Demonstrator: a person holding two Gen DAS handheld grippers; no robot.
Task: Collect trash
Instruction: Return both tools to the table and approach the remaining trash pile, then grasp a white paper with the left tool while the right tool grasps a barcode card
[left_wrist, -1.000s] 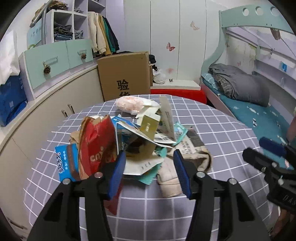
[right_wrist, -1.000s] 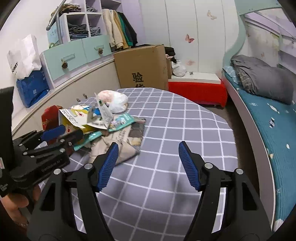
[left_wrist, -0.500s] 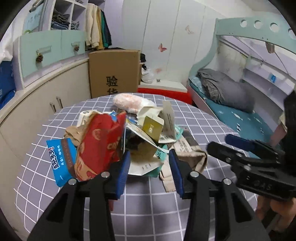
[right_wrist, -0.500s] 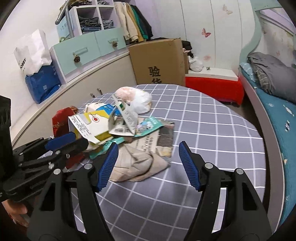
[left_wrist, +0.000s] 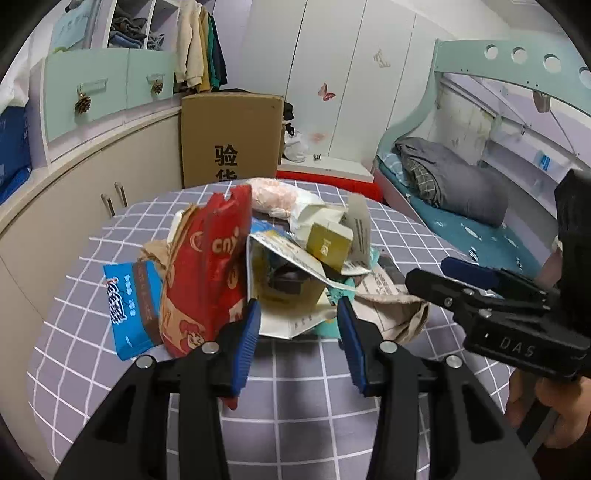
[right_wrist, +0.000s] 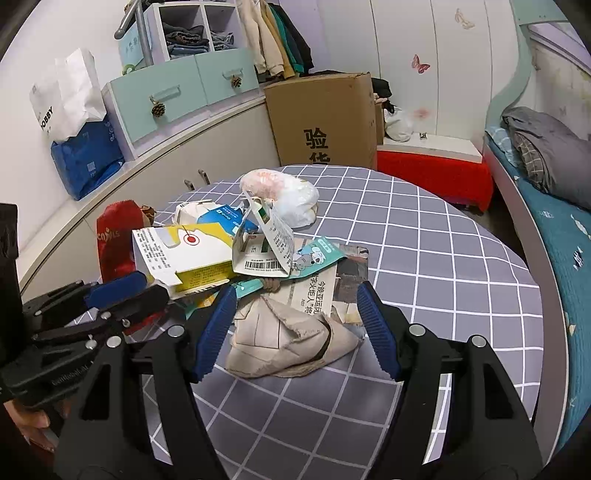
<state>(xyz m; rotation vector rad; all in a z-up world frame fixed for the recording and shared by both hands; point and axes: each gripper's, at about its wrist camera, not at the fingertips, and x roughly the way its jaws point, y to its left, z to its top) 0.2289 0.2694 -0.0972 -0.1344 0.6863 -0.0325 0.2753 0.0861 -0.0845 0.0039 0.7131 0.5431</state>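
Both grippers have closed in on the heap of paper and plastic trash (left_wrist: 280, 266) on the grey checked tablecloth (right_wrist: 443, 258), the left gripper (left_wrist: 297, 332) with jaws apart around the yellow-and-white flattened carton (left_wrist: 284, 295) and the right gripper (right_wrist: 295, 325) spread wide around the crumpled beige paper bag (right_wrist: 288, 336), so picking can start.

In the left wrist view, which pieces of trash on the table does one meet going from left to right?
Blue wrapper → red snack bag → small yellow box → crumpled brown paper, which lies next to the right gripper.
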